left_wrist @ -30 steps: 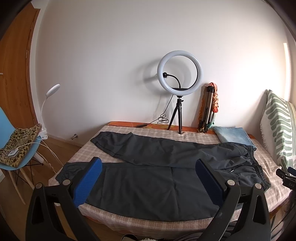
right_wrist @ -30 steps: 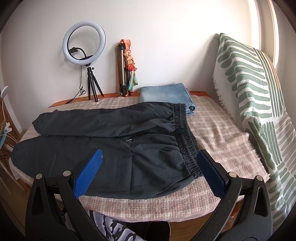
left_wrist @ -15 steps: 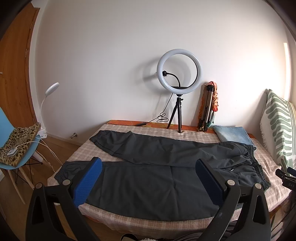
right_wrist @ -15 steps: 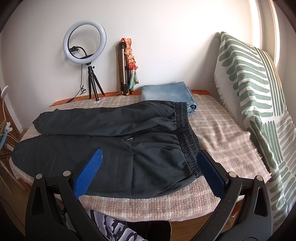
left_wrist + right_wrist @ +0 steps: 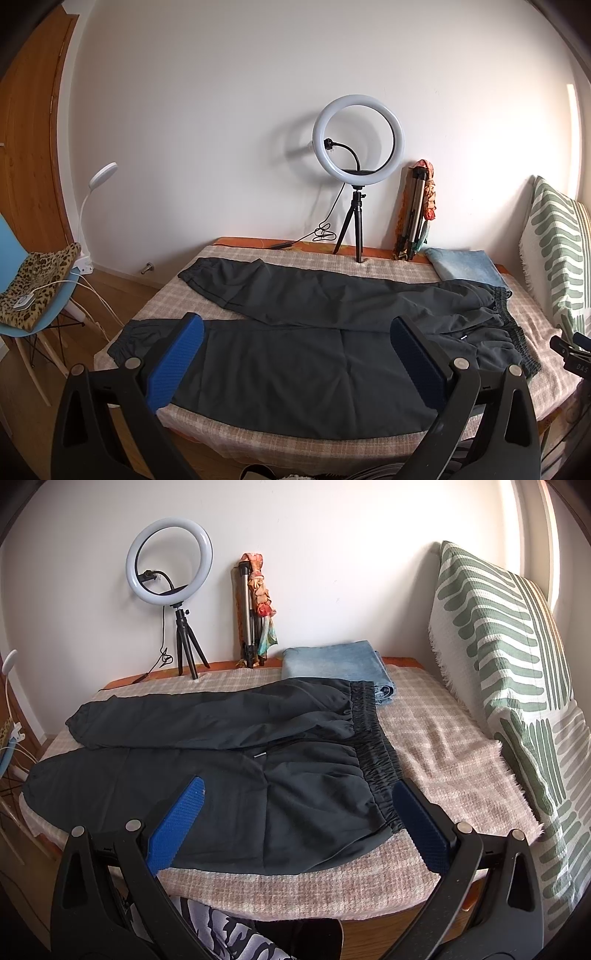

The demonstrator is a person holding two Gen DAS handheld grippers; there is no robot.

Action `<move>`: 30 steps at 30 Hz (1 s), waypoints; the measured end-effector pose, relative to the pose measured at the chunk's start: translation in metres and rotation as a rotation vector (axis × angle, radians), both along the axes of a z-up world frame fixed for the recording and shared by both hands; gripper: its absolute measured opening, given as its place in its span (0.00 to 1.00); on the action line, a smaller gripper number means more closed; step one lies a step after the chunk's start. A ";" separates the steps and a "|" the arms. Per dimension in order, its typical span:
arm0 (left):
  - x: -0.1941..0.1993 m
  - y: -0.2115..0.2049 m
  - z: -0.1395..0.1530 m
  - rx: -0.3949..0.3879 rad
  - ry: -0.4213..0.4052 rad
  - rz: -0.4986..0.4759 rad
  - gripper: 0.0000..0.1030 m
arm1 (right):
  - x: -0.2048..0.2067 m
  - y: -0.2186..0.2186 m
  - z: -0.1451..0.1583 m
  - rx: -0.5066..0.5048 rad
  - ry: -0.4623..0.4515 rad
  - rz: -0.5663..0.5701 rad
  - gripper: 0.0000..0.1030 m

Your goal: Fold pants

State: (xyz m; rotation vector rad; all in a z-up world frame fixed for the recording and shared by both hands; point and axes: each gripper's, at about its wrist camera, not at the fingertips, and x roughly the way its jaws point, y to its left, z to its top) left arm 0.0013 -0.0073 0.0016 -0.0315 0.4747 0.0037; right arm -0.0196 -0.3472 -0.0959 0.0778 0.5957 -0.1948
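Dark grey pants [image 5: 314,343] lie flat on the checked blanket [image 5: 288,439] of a bed, legs to the left, elastic waistband [image 5: 376,746] to the right. The far leg angles away from the near one. The pants also show in the right wrist view [image 5: 229,775]. My left gripper [image 5: 295,365] is open and empty, held in front of the bed's near edge over the legs. My right gripper [image 5: 295,827] is open and empty, near the waistband end. Its black tip [image 5: 569,354] shows at the right edge of the left wrist view.
Folded blue jeans [image 5: 336,664] lie at the back right corner. A ring light on a tripod [image 5: 356,155] and a folded tripod [image 5: 415,214] stand by the wall. A green-striped pillow [image 5: 509,686] leans at the right. A blue chair [image 5: 33,291] stands left of the bed.
Both grippers have drifted slightly; the views shift a little. The pants have not moved and both grippers stay open.
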 end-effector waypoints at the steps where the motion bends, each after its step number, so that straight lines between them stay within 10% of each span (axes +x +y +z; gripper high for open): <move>1: 0.000 0.000 0.000 -0.001 0.000 0.000 1.00 | 0.000 0.001 -0.001 -0.001 0.000 0.000 1.00; 30: 0.048 0.040 -0.029 0.031 0.110 0.022 0.99 | 0.065 0.019 0.033 -0.099 -0.020 0.173 1.00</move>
